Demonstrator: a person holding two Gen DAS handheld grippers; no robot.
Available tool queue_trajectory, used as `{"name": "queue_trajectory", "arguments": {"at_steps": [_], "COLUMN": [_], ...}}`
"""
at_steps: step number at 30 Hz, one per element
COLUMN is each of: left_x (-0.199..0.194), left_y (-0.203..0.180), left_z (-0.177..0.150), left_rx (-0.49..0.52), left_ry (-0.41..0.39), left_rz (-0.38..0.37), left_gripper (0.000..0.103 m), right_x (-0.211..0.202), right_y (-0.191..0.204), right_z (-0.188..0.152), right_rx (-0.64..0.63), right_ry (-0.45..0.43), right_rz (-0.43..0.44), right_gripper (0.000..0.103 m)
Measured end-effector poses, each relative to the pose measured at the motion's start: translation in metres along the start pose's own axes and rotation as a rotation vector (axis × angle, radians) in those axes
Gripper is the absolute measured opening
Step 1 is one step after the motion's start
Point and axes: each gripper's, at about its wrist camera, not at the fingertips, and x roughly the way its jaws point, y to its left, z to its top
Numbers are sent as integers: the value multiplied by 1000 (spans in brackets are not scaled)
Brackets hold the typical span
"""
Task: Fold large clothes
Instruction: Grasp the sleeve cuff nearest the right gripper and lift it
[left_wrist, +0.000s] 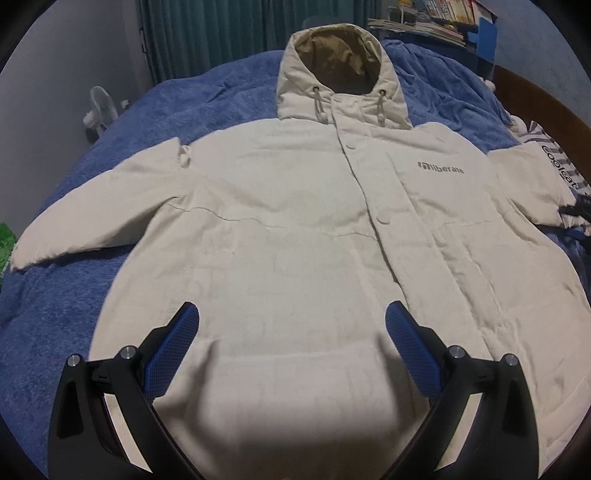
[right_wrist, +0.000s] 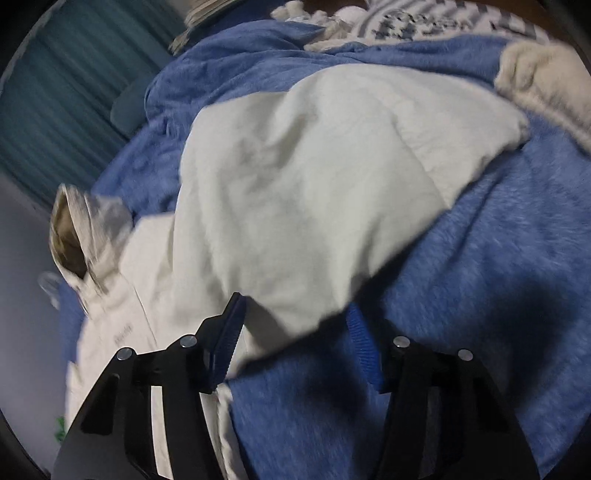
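I hold the left gripper (left_wrist: 291, 321) wide open, empty, above the near hem of the jacket (left_wrist: 295, 229), spread hood-far on the blanket (left_wrist: 55, 314). Right gripper (right_wrist: 295, 317), open, straddles the right sleeve (right_wrist: 332, 155); it's nearer that sleeve.

One white hooded jacket (left_wrist: 295, 229), one blue blanket (left_wrist: 74, 295), two claws, one fan (left_wrist: 99, 110).
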Motion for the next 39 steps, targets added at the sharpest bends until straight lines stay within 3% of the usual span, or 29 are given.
{"name": "queue_trajectory", "arguments": {"at_steps": [4,8,10,12,16,19,22,26,30,33,36,38,39], "left_x": [10,16,21,24,24,23,22,22,22,22,23,25,27], "left_y": [0,2,1,0,1,1,2,2,0,0,-1,-2,-3], "left_z": [-2,-6,-7,-7,-5,-7,-9,-12,-15,-16,-17,-20,-21], "left_rx": [1,-16,-13,-12,-13,-3,-8,0,12,13,15,21,23], "left_ry": [24,23,34,39,34,30,24,18,12,8,6,5,8], "left_rz": [-16,-20,-20,-25,-32,-28,-24,-8,-3,-3,4,15,18], "left_gripper": [96,97,97,97,96,96,96,96,97,96,97,97,97], "right_x": [-2,-16,-19,-20,-50,-84,-117,-129,-100,-67,-41,-38,-40], "right_y": [-18,-41,-53,-53,-17,23,73,132,176,195,206,209,204], "right_z": [19,39,44,44,45,41,20,-18,-60,-94,-120,-132,-136], "right_rx": [84,138,171,160,4,-111,-218,-337,-388,-425,-478,-474,-458], "right_ry": [-71,-210,-245,-255,-343,-419,-453,-412,-258,-133,-62,-31,-26], "right_rz": [60,66,82,91,20,44,130,215,301,322,268,241,238], "right_gripper": [51,45,27,17,14,13,13,12,12,11,12,24,42]}}
